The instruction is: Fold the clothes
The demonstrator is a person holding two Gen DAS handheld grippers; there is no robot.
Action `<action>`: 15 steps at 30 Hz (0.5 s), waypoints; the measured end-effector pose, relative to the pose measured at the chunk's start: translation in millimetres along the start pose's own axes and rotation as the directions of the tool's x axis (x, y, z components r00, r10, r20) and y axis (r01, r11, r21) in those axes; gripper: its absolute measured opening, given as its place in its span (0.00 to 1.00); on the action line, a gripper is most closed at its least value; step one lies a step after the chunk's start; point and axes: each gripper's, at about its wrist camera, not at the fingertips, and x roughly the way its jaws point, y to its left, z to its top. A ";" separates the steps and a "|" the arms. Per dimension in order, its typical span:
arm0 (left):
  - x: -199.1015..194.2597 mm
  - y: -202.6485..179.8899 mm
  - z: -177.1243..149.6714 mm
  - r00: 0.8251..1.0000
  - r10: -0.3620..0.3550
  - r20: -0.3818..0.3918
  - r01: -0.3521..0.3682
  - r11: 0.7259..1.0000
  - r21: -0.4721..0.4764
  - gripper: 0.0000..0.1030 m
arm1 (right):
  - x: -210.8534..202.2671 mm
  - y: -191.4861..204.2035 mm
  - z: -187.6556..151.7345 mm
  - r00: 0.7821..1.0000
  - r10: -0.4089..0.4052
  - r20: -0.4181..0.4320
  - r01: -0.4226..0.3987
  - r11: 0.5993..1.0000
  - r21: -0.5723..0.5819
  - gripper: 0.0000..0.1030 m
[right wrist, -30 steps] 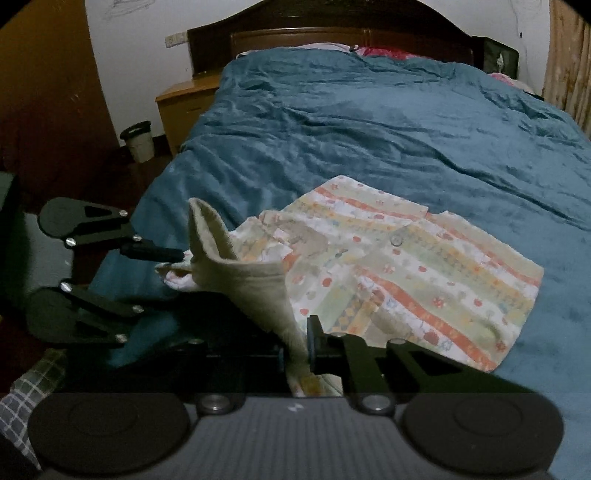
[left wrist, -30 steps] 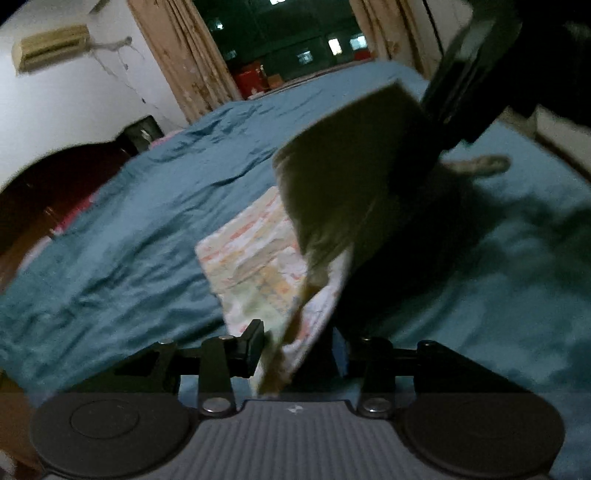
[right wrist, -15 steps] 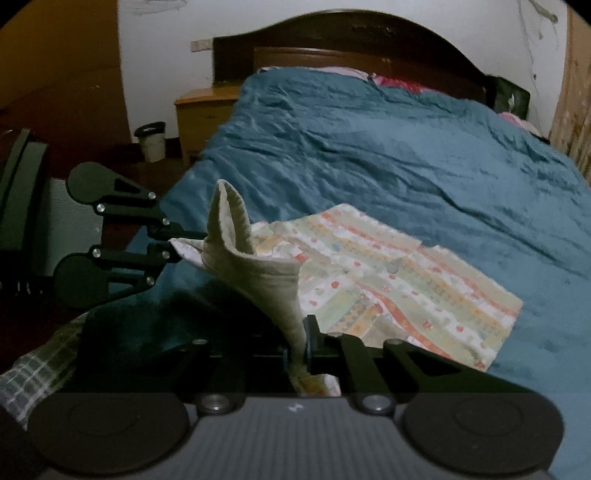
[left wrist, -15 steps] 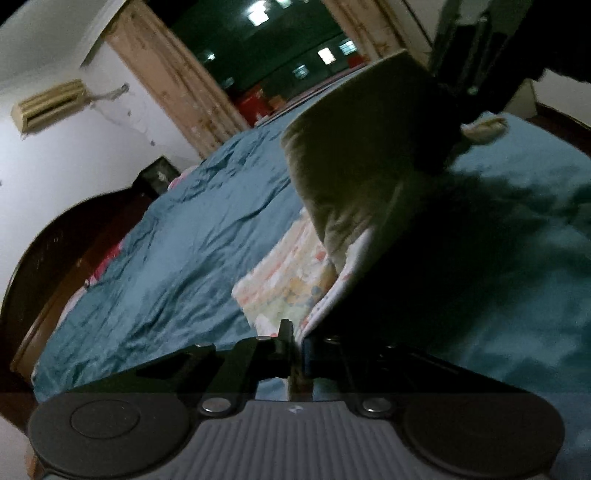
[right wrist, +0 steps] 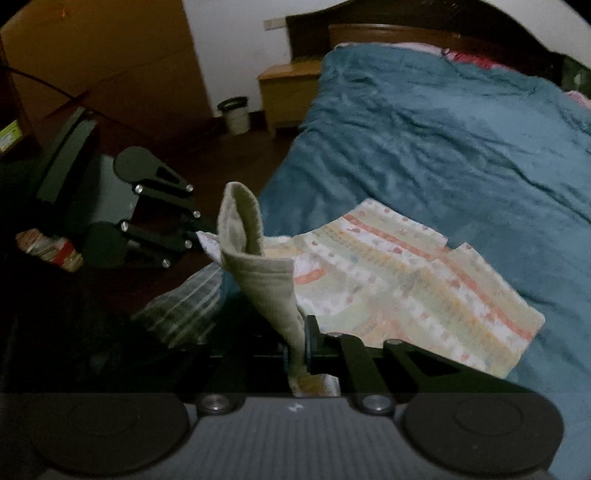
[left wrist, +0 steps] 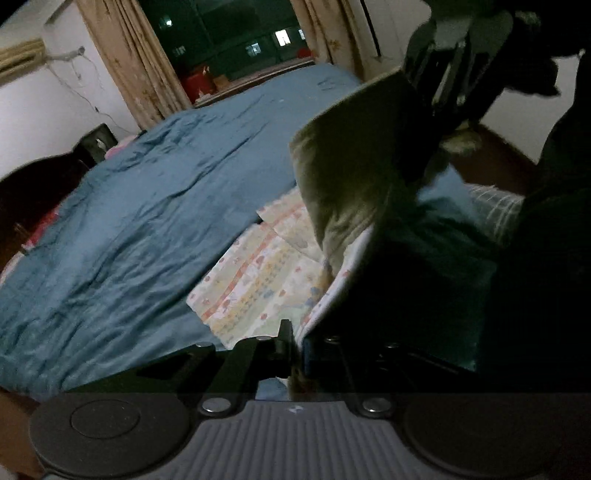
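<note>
A home bedroom at night. A wide bed (right wrist: 461, 140) under a rumpled teal quilt has a dark wooden headboard (right wrist: 406, 26), a bedside cabinet (right wrist: 284, 88) and a small waste bin (right wrist: 234, 114) by the wall. Curtains (left wrist: 136, 70) frame a dark window (left wrist: 229, 37), and an air conditioner (left wrist: 18, 59) hangs high on the wall.

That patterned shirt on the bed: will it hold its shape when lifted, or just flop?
Probably floppy: the patterned shirt curls and sags between the right gripper and left gripper. Likely light, since two small pinches hold its edge up. The rest lies flat on the blue quilt and may drag.
</note>
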 end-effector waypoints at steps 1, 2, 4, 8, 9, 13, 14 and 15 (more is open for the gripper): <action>2.6 2.7 1.8 1.000 -0.005 0.001 0.005 1.000 -0.003 0.06 | 0.8 -0.2 -0.6 1.000 0.001 -0.008 -0.001 1.000 0.000 0.07; 6.7 6.5 4.1 1.000 -0.008 0.001 0.008 1.000 -0.008 0.06 | 2.6 -3.2 0.5 1.000 -0.002 -0.012 0.002 1.000 0.006 0.07; 14.6 15.0 10.2 1.000 -0.005 0.005 0.005 1.000 -0.024 0.06 | 4.9 -13.7 4.6 1.000 -0.005 -0.011 0.006 0.999 0.038 0.07; 37.0 39.3 27.5 1.000 0.001 0.022 0.000 0.998 -0.058 0.06 | 8.1 -40.1 16.7 1.000 -0.029 0.008 0.028 0.996 0.081 0.07; 44.2 47.5 32.5 1.000 -0.002 0.024 0.004 0.997 -0.074 0.06 | 9.5 -48.4 20.5 0.999 -0.037 0.009 0.036 0.995 0.088 0.07; 75.2 75.5 50.2 1.000 -0.010 0.020 0.012 0.992 -0.122 0.06 | 18.5 -83.3 37.9 0.997 -0.075 0.025 0.071 0.990 0.123 0.07; 84.0 81.8 53.5 1.000 -0.018 0.013 0.020 0.991 -0.134 0.06 | 22.9 -92.8 42.5 0.996 -0.082 0.025 0.078 0.988 0.134 0.07; 93.9 89.3 56.8 1.000 -0.028 0.003 0.028 0.988 -0.149 0.06 | 27.1 -101.1 46.1 0.996 -0.088 0.023 0.084 0.986 0.143 0.07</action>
